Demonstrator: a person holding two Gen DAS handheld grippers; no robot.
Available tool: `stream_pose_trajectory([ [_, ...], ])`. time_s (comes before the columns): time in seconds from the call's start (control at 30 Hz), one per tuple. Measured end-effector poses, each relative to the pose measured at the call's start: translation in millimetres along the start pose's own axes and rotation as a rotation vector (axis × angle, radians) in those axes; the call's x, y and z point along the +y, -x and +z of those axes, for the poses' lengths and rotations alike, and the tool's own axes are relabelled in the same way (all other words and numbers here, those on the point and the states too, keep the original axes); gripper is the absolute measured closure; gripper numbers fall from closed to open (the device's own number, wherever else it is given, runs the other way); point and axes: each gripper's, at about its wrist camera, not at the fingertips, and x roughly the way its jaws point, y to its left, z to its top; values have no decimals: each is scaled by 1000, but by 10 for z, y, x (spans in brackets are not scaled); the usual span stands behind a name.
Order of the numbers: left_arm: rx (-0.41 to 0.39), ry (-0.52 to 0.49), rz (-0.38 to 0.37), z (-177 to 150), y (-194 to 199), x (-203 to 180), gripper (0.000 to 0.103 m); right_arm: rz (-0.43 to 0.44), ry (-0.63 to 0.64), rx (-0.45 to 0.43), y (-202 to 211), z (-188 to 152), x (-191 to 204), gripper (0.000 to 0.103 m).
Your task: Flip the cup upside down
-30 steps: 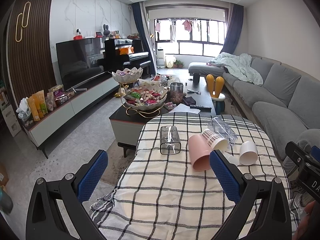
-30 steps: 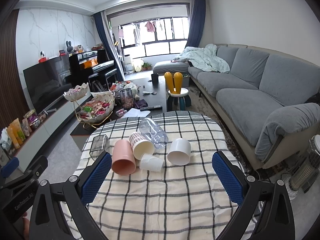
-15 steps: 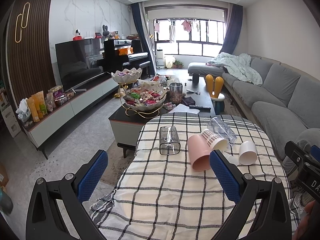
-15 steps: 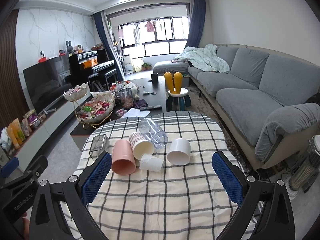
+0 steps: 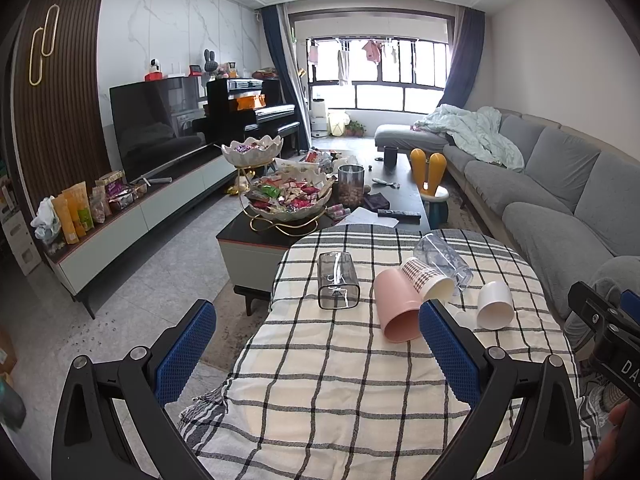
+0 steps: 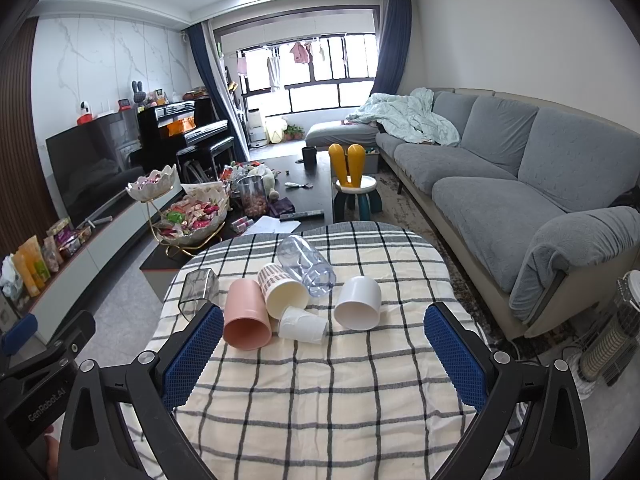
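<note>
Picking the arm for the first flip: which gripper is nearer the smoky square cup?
Left. The left gripper faces the smoky square cup, lying just ahead between its fingers. The right gripper sits farther right; there the cup lies beyond its left finger.

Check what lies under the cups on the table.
A checked cloth covers the table. The pink cup, plaid paper cup, clear cup and both white cups lie on it. The tabletop beneath is hidden.
</note>
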Motion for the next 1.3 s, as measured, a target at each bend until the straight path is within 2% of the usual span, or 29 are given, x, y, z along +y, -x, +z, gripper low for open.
stream_pose_trajectory([
  [1.03, 9, 2, -6, -16, -3, -57, 0, -1, 3, 2, -31, 7, 18, 2],
  [1.27, 33, -4, -3, 47, -197, -107, 0, -6, 5, 20, -203, -27, -34, 2],
  [1.3, 40, -2, -3, 65, -252, -104, 0, -11, 8, 27, -401, -1, 45, 2],
])
